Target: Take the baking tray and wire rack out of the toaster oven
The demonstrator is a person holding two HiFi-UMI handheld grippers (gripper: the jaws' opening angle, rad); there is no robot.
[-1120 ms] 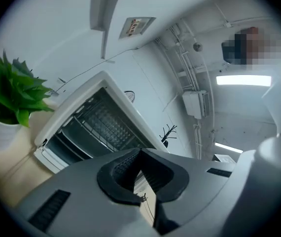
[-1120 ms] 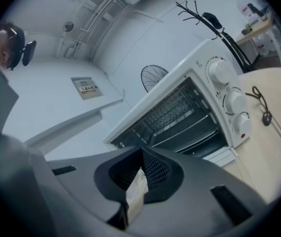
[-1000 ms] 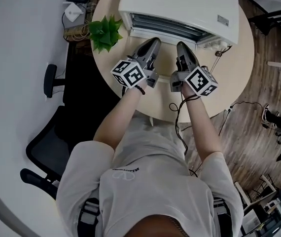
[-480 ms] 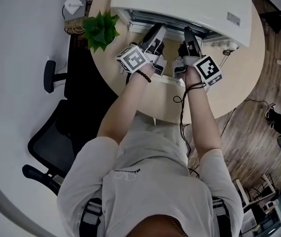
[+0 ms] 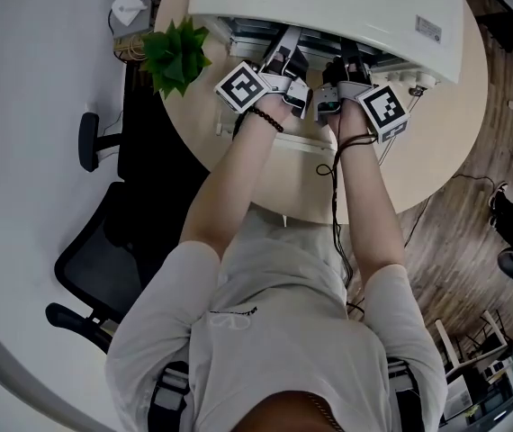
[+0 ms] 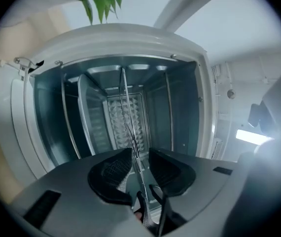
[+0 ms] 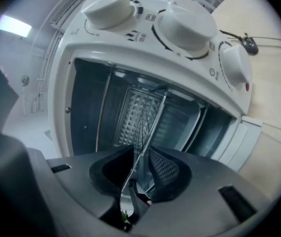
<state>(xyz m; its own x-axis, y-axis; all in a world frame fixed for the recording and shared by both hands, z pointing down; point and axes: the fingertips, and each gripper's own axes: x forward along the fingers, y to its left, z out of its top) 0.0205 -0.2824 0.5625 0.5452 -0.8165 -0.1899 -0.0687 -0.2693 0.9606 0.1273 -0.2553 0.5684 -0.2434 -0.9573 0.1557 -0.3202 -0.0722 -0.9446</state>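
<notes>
A black office chair (image 5: 94,259) stands at the far left, off the round table (image 5: 436,133). On the table's left edge sits a small green plant (image 5: 175,57), just beside the white toaster oven (image 5: 328,7), whose front is open towards the person.

The left gripper (image 6: 139,154) reaches into the oven's mouth. Its jaws have just been opening and now stand apart, with the front edge of the wire rack (image 6: 125,107) running between them; a gap shows on either side of the wire, so the pads do not press on it.

Just beside it, the right gripper (image 7: 141,154) is at the same opening. Its jaws have also just been opening and stand apart with the same thin rack edge between them, close to one pad but apparently not clamped.

The rack sits inside the oven on its side rails. The baking tray cannot be told apart from the rack edge-on. Three white knobs (image 7: 187,26) line the oven's panel at the right.
</notes>
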